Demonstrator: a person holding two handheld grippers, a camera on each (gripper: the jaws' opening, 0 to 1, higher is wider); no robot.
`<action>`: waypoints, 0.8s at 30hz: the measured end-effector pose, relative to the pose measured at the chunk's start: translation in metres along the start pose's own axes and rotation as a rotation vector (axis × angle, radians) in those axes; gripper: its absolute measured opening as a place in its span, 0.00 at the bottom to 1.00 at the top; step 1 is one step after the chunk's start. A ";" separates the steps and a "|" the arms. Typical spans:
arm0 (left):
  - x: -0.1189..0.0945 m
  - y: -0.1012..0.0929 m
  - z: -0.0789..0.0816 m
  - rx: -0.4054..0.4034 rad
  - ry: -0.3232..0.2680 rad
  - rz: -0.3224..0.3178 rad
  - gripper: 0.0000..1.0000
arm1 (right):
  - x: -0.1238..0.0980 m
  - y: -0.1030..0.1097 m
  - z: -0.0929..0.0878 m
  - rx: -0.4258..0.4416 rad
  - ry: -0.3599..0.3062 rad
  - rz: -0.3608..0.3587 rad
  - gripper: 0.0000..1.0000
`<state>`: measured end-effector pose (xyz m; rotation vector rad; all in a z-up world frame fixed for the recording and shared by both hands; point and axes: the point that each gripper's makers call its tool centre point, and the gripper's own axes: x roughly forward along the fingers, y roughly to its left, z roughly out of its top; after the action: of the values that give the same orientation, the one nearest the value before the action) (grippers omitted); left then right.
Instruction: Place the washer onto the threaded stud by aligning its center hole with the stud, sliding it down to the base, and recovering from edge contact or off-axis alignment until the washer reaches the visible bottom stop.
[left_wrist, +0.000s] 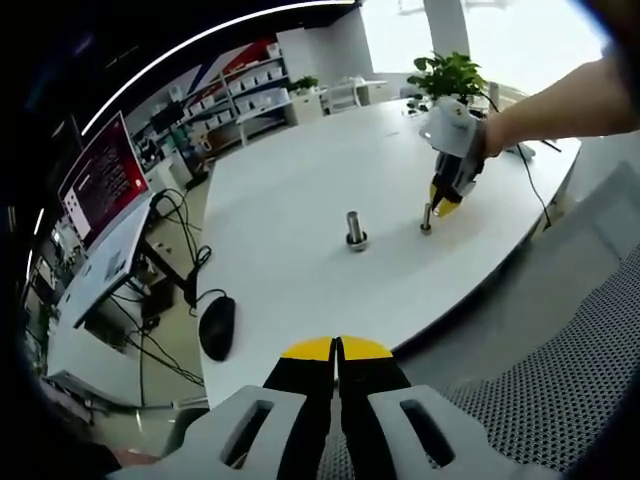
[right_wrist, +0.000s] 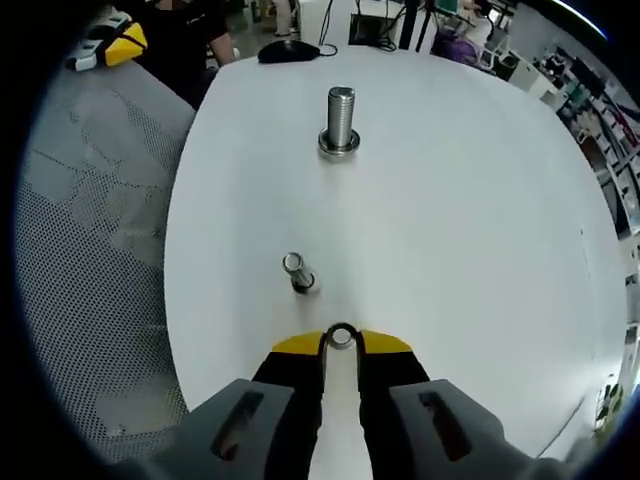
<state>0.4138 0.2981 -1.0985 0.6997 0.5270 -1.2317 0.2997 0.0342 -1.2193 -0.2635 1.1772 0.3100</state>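
right claw (right_wrist: 341, 345) clamped on washer (right_wrist: 341, 337) edge-on, low over bench (right_wrist: 450, 220), just short of small stud (right_wrist: 297, 271); washer too small to resolve in left gripper view. Taller stud (right_wrist: 340, 118) stands farther off, ring at its base. Left claw (left_wrist: 337, 350) jaws pressed together, nothing between them, off bench edge; mouse (left_wrist: 217, 327) near that edge

table (right_wrist: 450, 250): smooth matt white | stud (right_wrist: 340, 115): shiny threaded metal | chair (right_wrist: 90, 250): grey mesh (perforated)
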 end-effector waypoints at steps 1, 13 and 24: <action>0.000 0.000 0.000 -0.001 -0.001 0.000 0.00 | -0.003 0.000 0.003 0.009 -0.007 0.002 0.14; 0.000 0.000 0.001 0.000 -0.007 0.000 0.00 | -0.033 0.013 0.023 0.078 -0.077 0.018 0.14; 0.000 0.000 0.001 0.000 -0.006 0.000 0.00 | -0.038 0.028 0.046 0.092 -0.105 0.068 0.14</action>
<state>0.4142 0.2976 -1.0979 0.6954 0.5220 -1.2332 0.3156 0.0730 -1.1679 -0.1256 1.0948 0.3241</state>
